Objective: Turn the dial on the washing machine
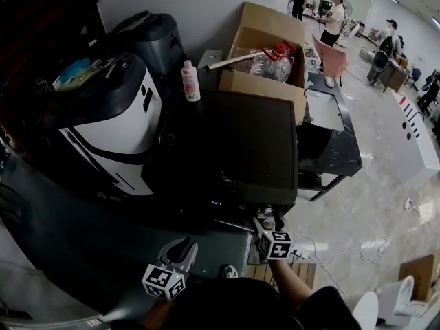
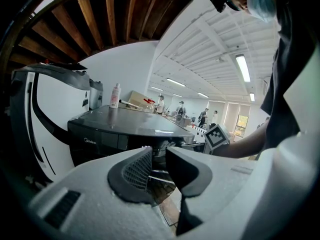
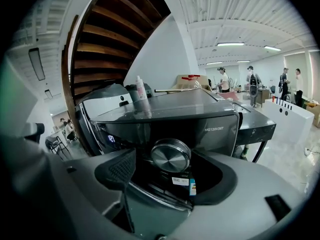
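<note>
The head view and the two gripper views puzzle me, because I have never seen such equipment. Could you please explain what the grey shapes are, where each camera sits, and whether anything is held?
There is no robot here: a person holds a two-fingered tool in each hand. The head view comes from a camera on the person's head, looking down at the left gripper, the right gripper and a dark washing machine. A white bottle stands on its top, with a cardboard box behind. Each gripper view looks along that tool's own fingers, which are the grey shapes. The left fingers stand slightly apart with nothing between them. The right fingers are wide open on either side of the silver dial and do not press it. Nothing is held.
</note>
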`<state>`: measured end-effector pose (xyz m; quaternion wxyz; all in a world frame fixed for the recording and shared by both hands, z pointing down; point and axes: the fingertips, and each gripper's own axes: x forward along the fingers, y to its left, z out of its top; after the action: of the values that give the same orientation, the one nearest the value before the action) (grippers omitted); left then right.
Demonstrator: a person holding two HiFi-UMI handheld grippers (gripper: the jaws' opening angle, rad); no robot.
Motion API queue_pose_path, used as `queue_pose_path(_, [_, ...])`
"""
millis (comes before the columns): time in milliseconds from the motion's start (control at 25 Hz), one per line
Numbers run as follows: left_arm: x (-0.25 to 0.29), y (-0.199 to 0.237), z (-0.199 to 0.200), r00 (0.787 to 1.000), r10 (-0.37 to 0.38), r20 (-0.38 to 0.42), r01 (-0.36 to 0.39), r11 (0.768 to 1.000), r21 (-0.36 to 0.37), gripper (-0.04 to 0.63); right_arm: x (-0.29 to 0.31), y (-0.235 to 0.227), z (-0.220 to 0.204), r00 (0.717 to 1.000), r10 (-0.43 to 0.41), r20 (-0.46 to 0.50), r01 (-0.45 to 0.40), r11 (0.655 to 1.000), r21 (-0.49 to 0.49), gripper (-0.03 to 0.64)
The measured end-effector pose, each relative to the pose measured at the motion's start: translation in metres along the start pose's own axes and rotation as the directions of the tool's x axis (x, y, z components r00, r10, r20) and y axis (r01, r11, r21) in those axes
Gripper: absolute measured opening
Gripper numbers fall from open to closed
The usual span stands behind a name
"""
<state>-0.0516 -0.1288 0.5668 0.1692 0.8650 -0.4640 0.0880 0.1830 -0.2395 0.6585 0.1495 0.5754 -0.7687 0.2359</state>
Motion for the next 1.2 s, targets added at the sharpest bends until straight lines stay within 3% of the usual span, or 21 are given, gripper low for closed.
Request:
queue_pose_path(480, [0.002,0.005,0.024,0.995,-0.104,-0.001,0.104,0.994,0.023,0.075,-0.042,0.008,0.028,0.992,-0.087,0.095,0.082,0.995,0.056,0.261])
queue_pose_path(1200, [-0.018,0.028,0.040,0.960,-0.277,-0.028,0.279,0.956,0.091,0.050,-0.118,0.066,0.055,0.943,-0.222,0.250,0.191,0.971,0.141,0.047])
